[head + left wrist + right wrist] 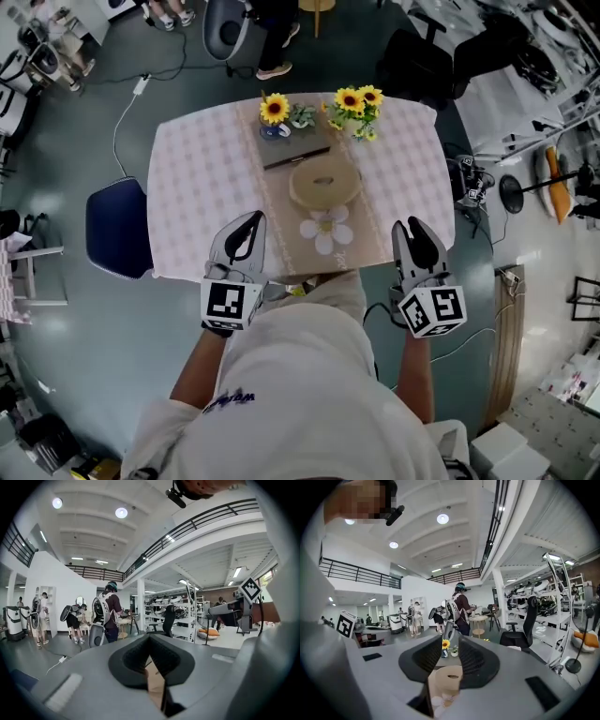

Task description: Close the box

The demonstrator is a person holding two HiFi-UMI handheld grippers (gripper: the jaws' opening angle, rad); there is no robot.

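A counter (202, 178) under a pale checked cloth stood in a big open workshop, with a tan runner (281, 202) laid down its middle.

The left tongs (249, 223) hung over the near edge with only a narrow slit between the jaws and nothing in it. The right tongs (413, 227) hung level with them, jaws clearly apart and also empty. Neither touched anything.

The box (324, 183), round and tan, sat on the runner at about 1 o'clock from the left tongs and 10 o'clock from the right, well apart from both. Its lid looked to be on already, though I could not tell whether it sat fully down. A flower-shaped mat (327, 230) lay just beside it at 6 o'clock and a dark stick (296, 157) at 11 o'clock. Two pots of sunflowers (275, 109) stood beyond that.

The likeliest trouble was a push on one side of the lid, which would tilt it or slide the box along the runner. A low approach could also snag the cloth's edge and drag everything, tipping the flowers. The nearly closed left tongs would bump the box rather than straddle it.
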